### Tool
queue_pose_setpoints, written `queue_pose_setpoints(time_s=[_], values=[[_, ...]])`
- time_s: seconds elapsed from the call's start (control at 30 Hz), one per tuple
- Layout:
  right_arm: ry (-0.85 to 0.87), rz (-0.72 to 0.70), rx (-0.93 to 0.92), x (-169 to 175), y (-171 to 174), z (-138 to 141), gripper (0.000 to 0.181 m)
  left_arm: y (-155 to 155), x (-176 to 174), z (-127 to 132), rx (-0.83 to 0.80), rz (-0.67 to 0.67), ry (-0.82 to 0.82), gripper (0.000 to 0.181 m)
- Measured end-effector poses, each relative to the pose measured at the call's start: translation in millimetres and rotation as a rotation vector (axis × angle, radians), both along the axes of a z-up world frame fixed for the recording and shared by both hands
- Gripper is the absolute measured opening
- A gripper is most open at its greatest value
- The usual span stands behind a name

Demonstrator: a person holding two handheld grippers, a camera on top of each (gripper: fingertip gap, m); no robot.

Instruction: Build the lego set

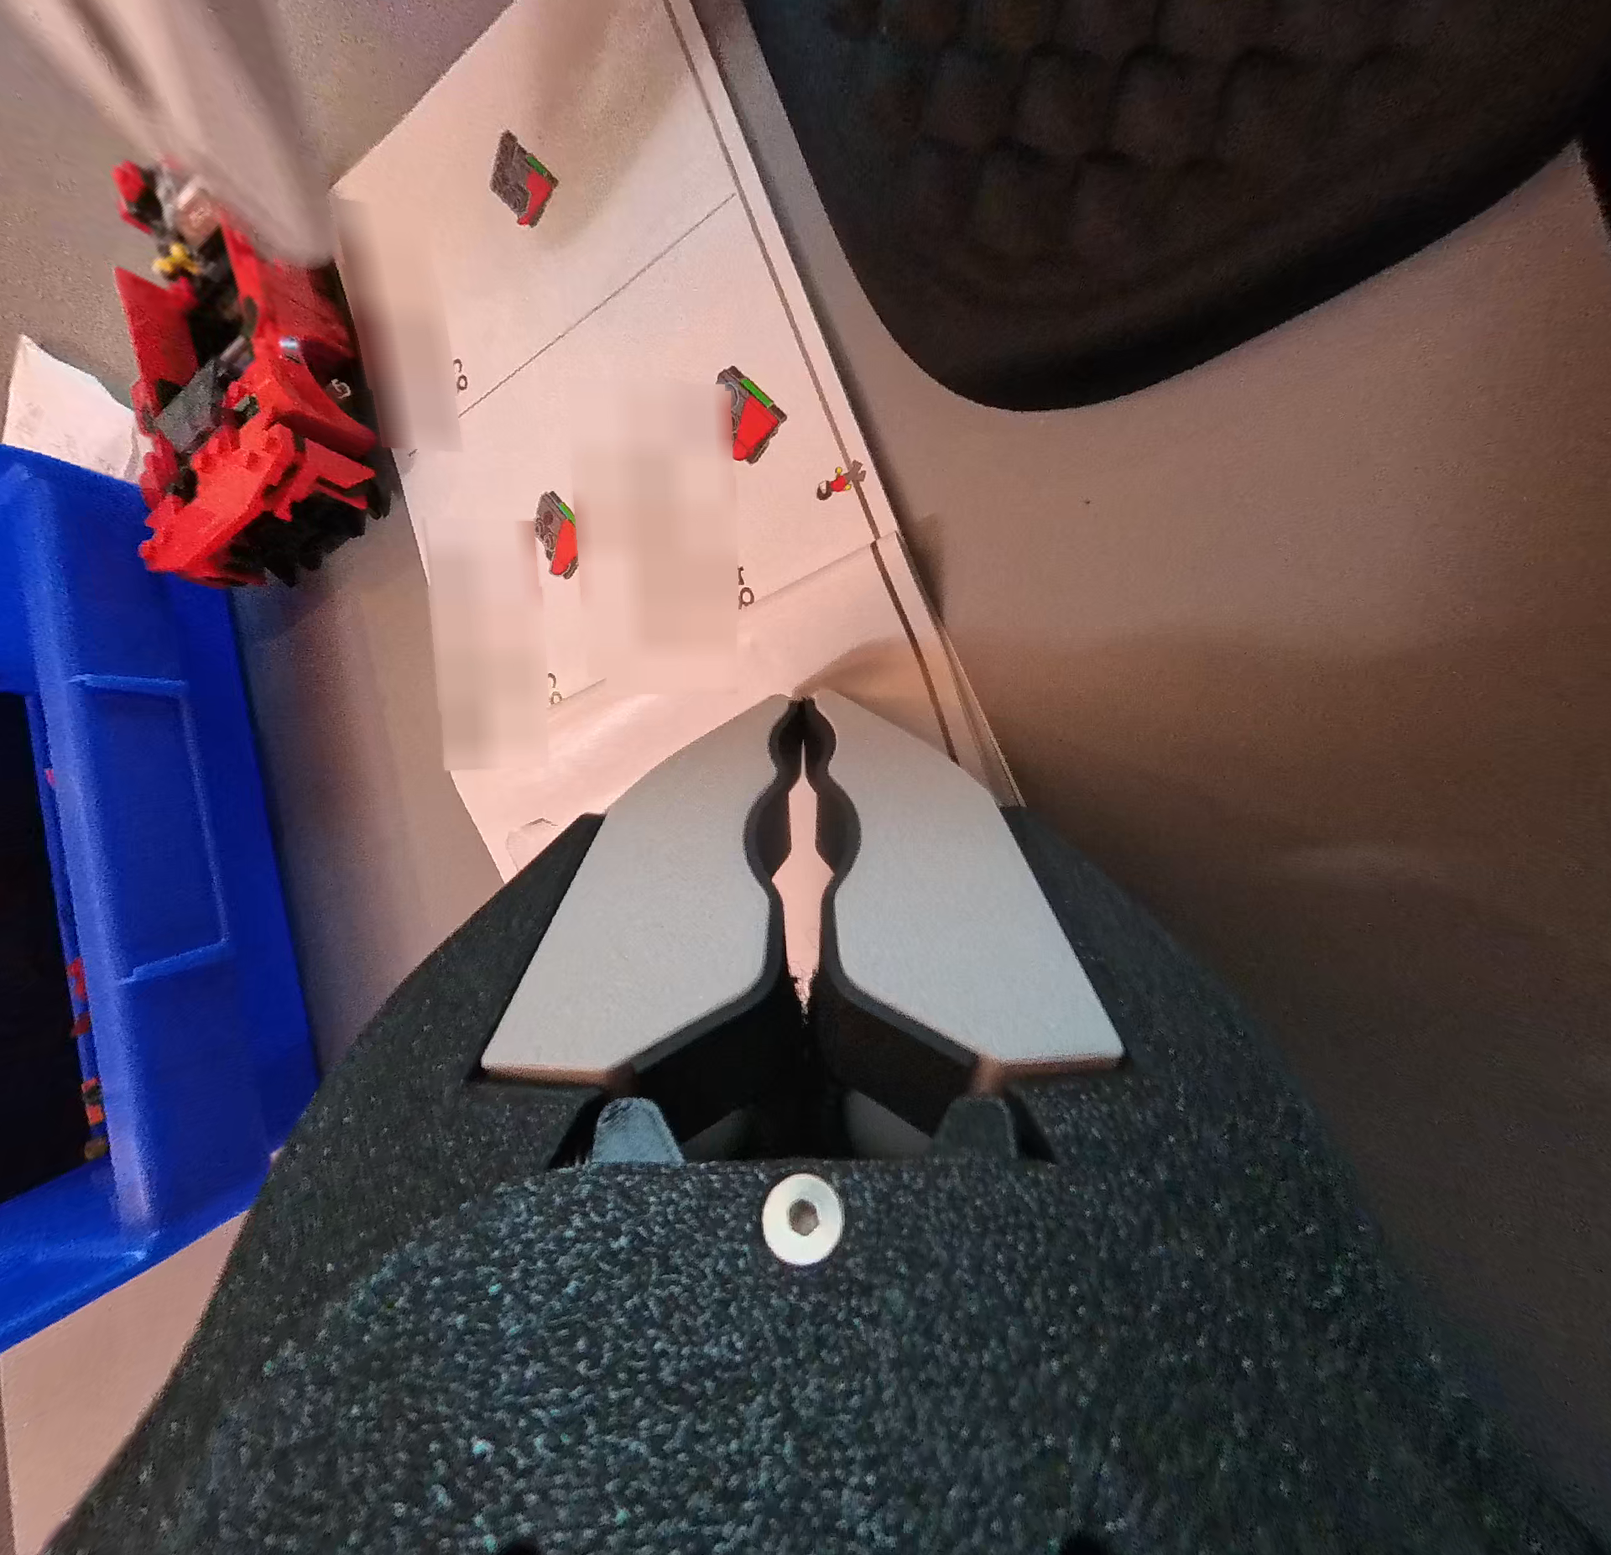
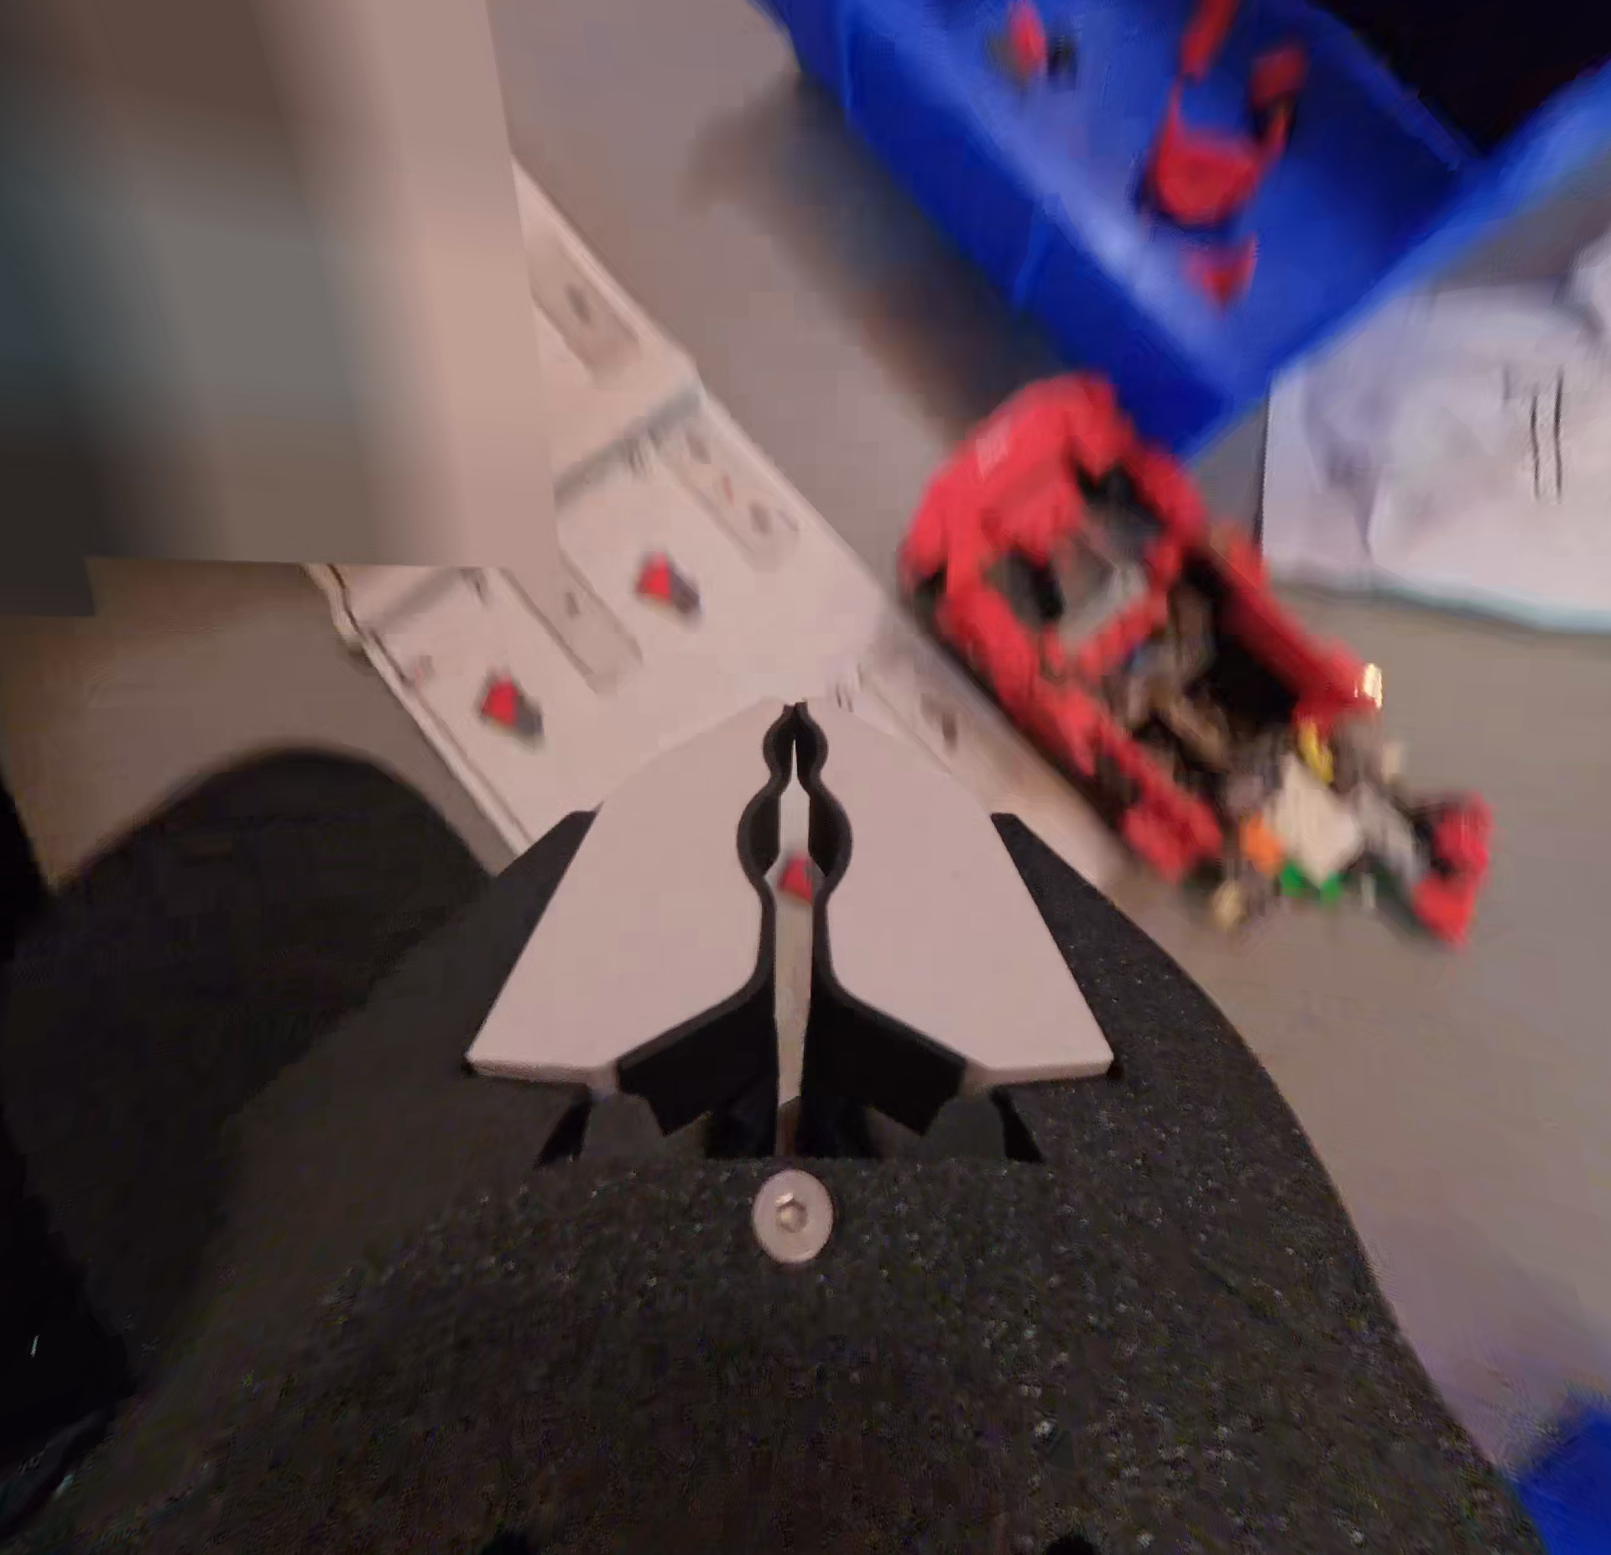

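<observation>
A partly built red and black lego car [image 1: 248, 397] lies on the grey table left of an open white instruction booklet [image 1: 628, 362]. My left gripper [image 1: 802, 707] is shut and empty, its tips over the booklet's near edge. In the blurred right wrist view the same car [image 2: 1159, 632] lies right of the booklet [image 2: 680, 606]. My right gripper [image 2: 798, 711] is shut and empty, over the booklet's edge, left of the car. A small red piece [image 2: 795, 877] shows between its fingers, lying on the table below.
A blue plastic bin [image 1: 148, 859] with loose red pieces stands left of the booklet; it also shows in the right wrist view [image 2: 1159, 144]. A white paper sheet [image 2: 1438, 484] lies beyond the car. A dark textured object [image 1: 1177, 144] fills the upper right, and one [image 2: 218, 946] sits low left. The gap from one gripper's tips to the other's is roughly 15 cm.
</observation>
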State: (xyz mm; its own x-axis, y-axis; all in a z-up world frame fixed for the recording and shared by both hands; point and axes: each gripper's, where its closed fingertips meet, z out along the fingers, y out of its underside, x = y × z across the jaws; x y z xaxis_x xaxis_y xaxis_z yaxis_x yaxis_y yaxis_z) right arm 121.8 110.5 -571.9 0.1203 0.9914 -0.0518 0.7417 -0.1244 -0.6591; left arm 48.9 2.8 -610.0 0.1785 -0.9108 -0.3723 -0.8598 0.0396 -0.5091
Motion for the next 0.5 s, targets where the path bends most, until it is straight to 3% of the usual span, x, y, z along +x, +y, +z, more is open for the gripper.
queue_pose_setpoints(time_s=[0.17, 0.37, 0.5], values=[[-0.187, -0.048, 0.006, 55.2, -22.7, -43.6, 0.000, -1.0, -1.2, 0.2, 0.006, -0.026, 0.029, 0.000], [-0.099, -0.106, 0.032, 49.2, -37.6, -42.0, 0.000, 11.3, -15.4, 9.6, 0.038, 0.019, 0.128, 0.000], [-0.052, -0.092, -0.035, 45.3, -49.3, -41.8, 0.001, 29.9, 4.5, 32.8, 0.047, 0.057, -0.022, 0.004]])
